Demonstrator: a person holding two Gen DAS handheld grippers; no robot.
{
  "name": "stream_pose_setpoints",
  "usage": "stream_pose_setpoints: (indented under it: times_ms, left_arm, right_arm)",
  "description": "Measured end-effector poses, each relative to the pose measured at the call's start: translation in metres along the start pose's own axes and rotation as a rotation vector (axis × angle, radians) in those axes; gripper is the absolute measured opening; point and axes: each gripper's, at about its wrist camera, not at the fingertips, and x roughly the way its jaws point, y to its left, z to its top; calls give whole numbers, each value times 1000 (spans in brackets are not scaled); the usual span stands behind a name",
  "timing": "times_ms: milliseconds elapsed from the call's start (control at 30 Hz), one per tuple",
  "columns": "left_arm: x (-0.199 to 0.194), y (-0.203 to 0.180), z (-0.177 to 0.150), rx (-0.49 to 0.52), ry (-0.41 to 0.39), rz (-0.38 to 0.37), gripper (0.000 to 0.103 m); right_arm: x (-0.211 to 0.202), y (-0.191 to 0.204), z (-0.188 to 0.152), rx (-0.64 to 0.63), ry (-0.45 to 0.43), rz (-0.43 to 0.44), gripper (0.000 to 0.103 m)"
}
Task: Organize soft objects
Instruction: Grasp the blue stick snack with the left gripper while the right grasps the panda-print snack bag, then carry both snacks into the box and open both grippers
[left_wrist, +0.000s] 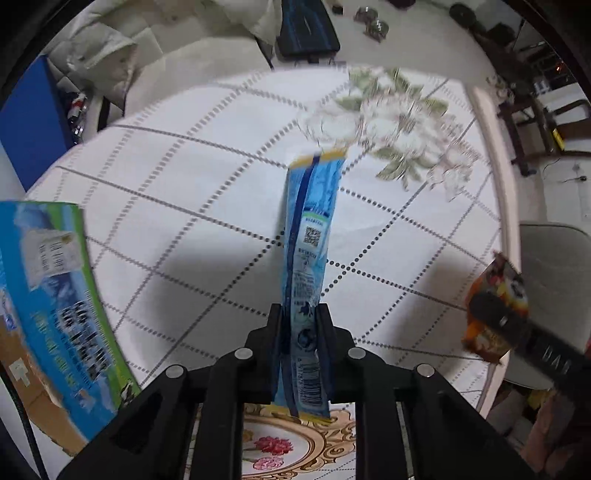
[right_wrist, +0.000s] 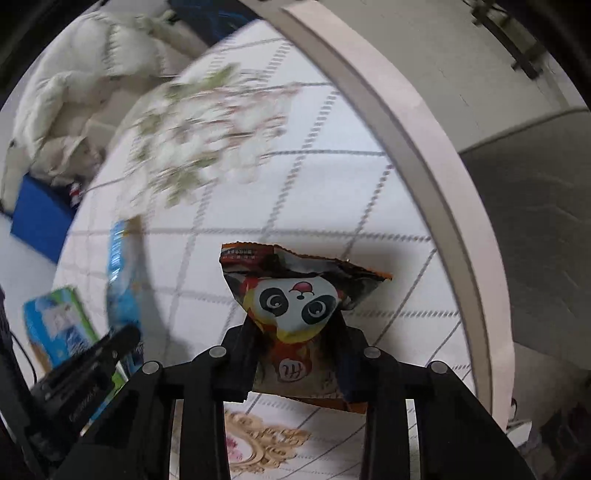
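careful: your left hand-held gripper (left_wrist: 300, 314) pinches the blue packet (left_wrist: 308, 236), the right hand-held gripper (right_wrist: 299, 328) the panda bag (right_wrist: 295, 306); both dangle over the desk (left_wrist: 184, 184) and a swing could slip them.

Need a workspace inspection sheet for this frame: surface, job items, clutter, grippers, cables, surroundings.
Surface: round table under a white grid-pattern cloth with floral print.
Job's things: blue packet and panda snack bag, both held above the cloth.
Clutter: blue-green carton at the table's left edge.
Grippers: left gripper shut on the blue packet; right gripper shut on the panda snack bag.
Cables: thin black cable beside the carton.
Surroundings: white coat, grey chair, blue box.
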Motion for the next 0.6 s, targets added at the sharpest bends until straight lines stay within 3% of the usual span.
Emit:
stream_pose_setpoints:
  times_ms: [133, 233, 367, 467, 533, 600]
  left_arm:
    - [-36, 20, -27, -23, -64, -47, 14]
    - [-62, 27, -21, -42, -107, -77, 14]
    - [-104, 56, -36, -77, -172, -105, 5]
    - [-129, 87, -49, -96, -221, -103, 5]
    - [-135, 107, -55, -121, -237, -105, 5]
    - [-127, 119, -56, -94, -204, -138, 7]
  right_arm:
    - [-24, 32, -27, -78, -35, 55, 36]
    - [-42, 58, -49, -141, -57, 87, 35]
    - [-69, 87, -79, -215, -81, 122, 35]
    - [-84, 119, -97, -275, -100, 147, 35]
    - [-92, 140, -109, -323, -119, 143, 35]
    - [-93, 159, -118, -355, -135, 131, 35]
